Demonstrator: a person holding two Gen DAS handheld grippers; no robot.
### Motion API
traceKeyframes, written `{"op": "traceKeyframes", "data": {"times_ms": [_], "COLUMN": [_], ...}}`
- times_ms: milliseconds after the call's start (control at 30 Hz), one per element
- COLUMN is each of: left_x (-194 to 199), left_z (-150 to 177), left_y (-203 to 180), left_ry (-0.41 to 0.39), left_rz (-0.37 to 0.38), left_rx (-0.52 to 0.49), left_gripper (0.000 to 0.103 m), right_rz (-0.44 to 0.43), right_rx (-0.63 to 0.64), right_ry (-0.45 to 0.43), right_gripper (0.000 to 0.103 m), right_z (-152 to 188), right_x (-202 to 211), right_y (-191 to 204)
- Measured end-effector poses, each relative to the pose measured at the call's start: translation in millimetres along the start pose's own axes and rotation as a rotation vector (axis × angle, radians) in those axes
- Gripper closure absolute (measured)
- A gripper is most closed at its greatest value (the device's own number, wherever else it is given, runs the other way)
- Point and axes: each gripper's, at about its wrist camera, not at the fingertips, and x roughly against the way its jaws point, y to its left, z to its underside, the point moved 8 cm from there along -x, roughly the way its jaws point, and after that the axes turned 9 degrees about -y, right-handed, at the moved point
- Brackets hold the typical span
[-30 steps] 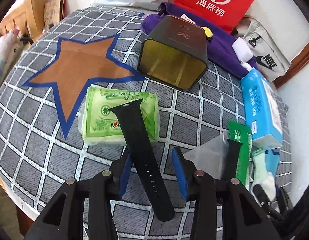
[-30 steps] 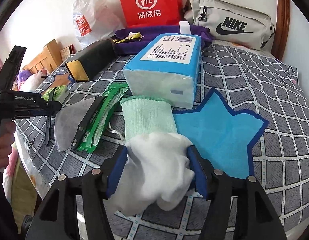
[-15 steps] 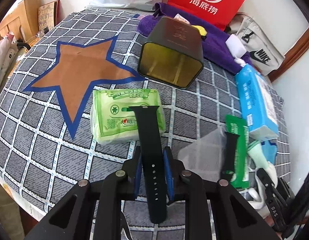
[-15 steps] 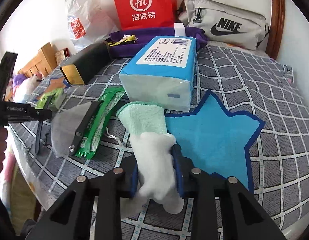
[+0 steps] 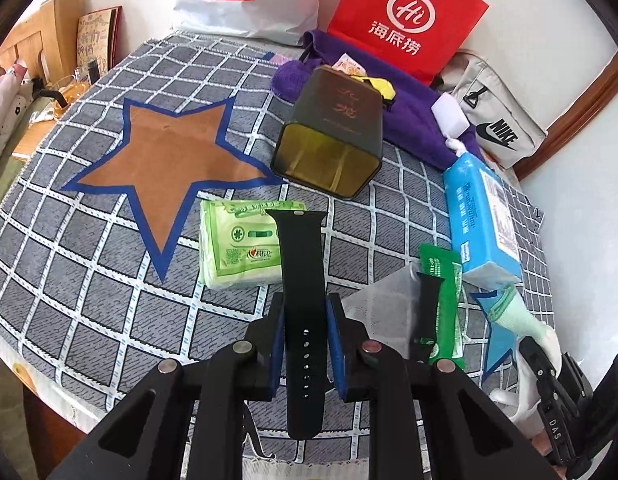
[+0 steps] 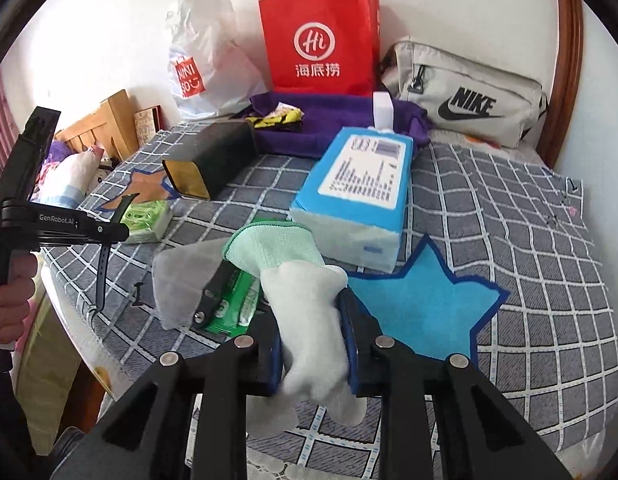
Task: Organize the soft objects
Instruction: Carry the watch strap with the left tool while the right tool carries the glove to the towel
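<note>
My left gripper [image 5: 305,312] is shut on a black watch strap [image 5: 301,280] and holds it lifted above the checked cloth, in front of a green tissue pack [image 5: 245,244]. My right gripper [image 6: 311,332] is shut on a white glove with a green cuff [image 6: 305,300], raised over the edge of the blue star [image 6: 425,312]. The brown star [image 5: 165,160] lies at the left. In the right wrist view the left gripper [image 6: 121,234] shows at the left with the strap [image 6: 103,268] hanging from it.
A dark open tin [image 5: 333,136] lies on its side. A blue tissue pack [image 6: 357,196], a grey mask [image 6: 181,284], a green packet with another strap [image 5: 441,300], a purple cloth [image 6: 329,120], red bag [image 6: 321,40] and Nike bag [image 6: 465,92] surround them.
Both grippers closed from open: the left on the watch strap, the right on the glove. Both then lifted their objects off the cloth.
</note>
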Motion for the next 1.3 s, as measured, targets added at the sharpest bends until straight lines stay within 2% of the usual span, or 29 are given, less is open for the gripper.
{"op": "traceKeyframes", "data": {"times_ms": [367, 700, 1067, 1300], "left_x": [24.2, 33.5, 25.0, 13.6], "left_z": [-32.9, -83.4, -132.4, -168.2], "left_y": [-7.6, -26.6, -41.7, -44.3], "left_ry": [-0.051, -0.097, -0.109, -0.122], "left_rz": [0.011, 0.030, 0.050, 0.035], "left_rx": [-0.033, -0.060, -0.063, -0.059], "left_gripper": [0.084, 0.084, 0.084, 0.084], "right_rz": [0.001, 0.016, 0.020, 0.022], "right_rx": [-0.008, -0.006, -0.033, -0.035], "right_ry": [-0.061, -0.112, -0.148, -0.169], "right_gripper": [0.079, 0.079, 0.079, 0.079], "right_z": [-48.6, -106.8, -163.2, -193.8], "right_x": [14.1, 12.6, -9.4, -29.9], "right_y": [0.8, -10.6, -31.4, -42.4]}}
